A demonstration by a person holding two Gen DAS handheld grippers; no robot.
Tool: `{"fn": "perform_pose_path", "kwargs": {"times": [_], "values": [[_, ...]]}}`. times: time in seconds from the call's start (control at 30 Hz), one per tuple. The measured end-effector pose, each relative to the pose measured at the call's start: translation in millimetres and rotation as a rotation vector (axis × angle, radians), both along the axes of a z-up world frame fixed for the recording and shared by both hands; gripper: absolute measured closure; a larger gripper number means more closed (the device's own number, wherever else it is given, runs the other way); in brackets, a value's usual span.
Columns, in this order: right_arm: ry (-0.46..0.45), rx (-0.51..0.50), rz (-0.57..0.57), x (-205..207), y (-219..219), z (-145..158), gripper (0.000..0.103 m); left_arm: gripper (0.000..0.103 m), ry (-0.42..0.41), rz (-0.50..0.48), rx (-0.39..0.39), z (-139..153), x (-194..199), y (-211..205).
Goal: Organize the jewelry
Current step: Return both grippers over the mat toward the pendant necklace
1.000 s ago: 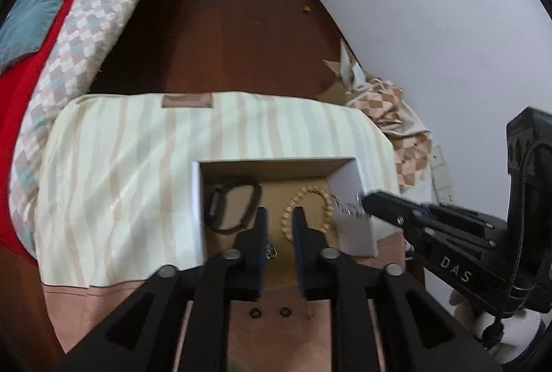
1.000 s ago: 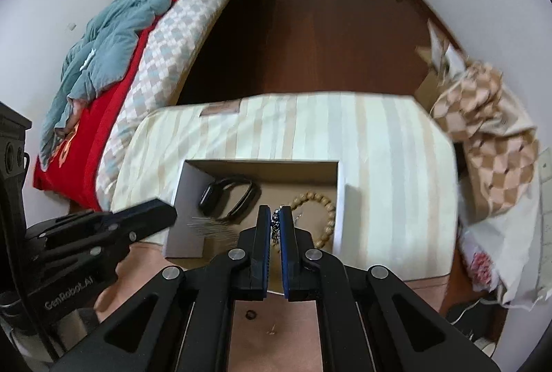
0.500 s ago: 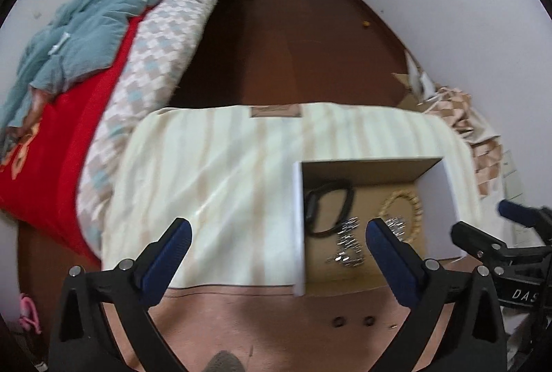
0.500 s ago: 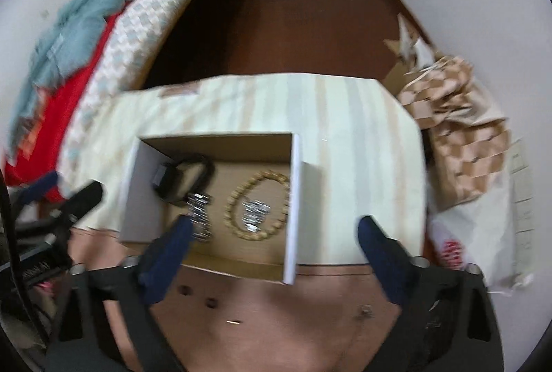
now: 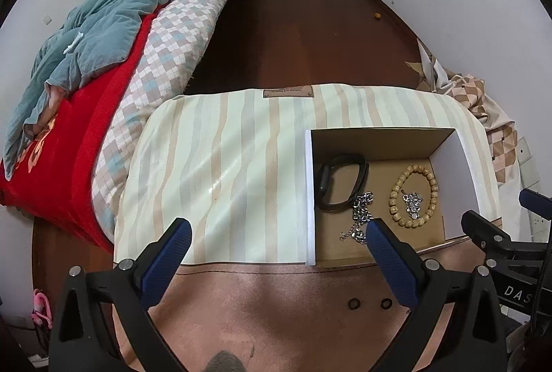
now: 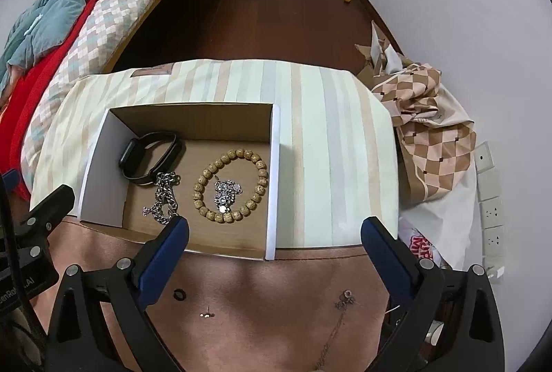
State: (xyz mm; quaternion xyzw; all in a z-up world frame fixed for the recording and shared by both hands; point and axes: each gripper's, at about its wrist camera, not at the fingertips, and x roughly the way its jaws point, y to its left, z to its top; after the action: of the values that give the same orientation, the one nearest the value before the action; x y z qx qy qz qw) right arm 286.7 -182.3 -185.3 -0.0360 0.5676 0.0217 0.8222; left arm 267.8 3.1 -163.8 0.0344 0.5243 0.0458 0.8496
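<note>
An open cardboard box (image 6: pixel 193 116) (image 5: pixel 383 139) sits on a striped cloth. In it lie a black watch band (image 6: pixel 150 158) (image 5: pixel 341 180), a silver chain (image 6: pixel 164 196) (image 5: pixel 360 215), a wooden bead bracelet (image 6: pixel 231 185) (image 5: pixel 414 196) and a small silver chain (image 6: pixel 226 192) (image 5: pixel 412 201) inside the bracelet. On the brown mat near me lie two dark rings (image 5: pixel 369 304), a small stud (image 6: pixel 206 315) and a thin necklace (image 6: pixel 339 320). My left gripper (image 5: pixel 276 247) is open and empty, left of the box. My right gripper (image 6: pixel 274 244) is open and empty at the box's near right corner.
A bed with red and blue covers (image 5: pixel 86 61) stands to the left. Dark wood floor (image 5: pixel 303 37) lies beyond the table. A checkered cloth pile (image 6: pixel 427 127) and a plastic bag (image 6: pixel 434 234) sit at the right by the wall.
Both grippers opened wide and pulled back from the box. The silver chain and the small silver chain they held now lie in the box.
</note>
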Motion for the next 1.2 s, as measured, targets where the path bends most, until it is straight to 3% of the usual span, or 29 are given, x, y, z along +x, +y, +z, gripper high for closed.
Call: {"fn": "perform_pose_path", "kwargs": {"times": [0.5, 1.03, 1.2], "values": [[-0.091, 0.007, -0.003, -40.3, 1.2, 45.3, 0.002, 0.0, -0.064, 0.018, -0.008, 34.6, -39.5, 1.6], [-0.272, 0.016, -0.01, -125.4, 2.2, 131.0, 0.002, 0.0, -0.216, 0.041, -0.008, 103.7, -122.0, 8.0], [-0.283, 0.071, -0.016, -152.1, -1.3, 141.7, 0.002, 0.0, -0.217, 0.064, -0.017, 105.2, -138.6, 9.5]]}}
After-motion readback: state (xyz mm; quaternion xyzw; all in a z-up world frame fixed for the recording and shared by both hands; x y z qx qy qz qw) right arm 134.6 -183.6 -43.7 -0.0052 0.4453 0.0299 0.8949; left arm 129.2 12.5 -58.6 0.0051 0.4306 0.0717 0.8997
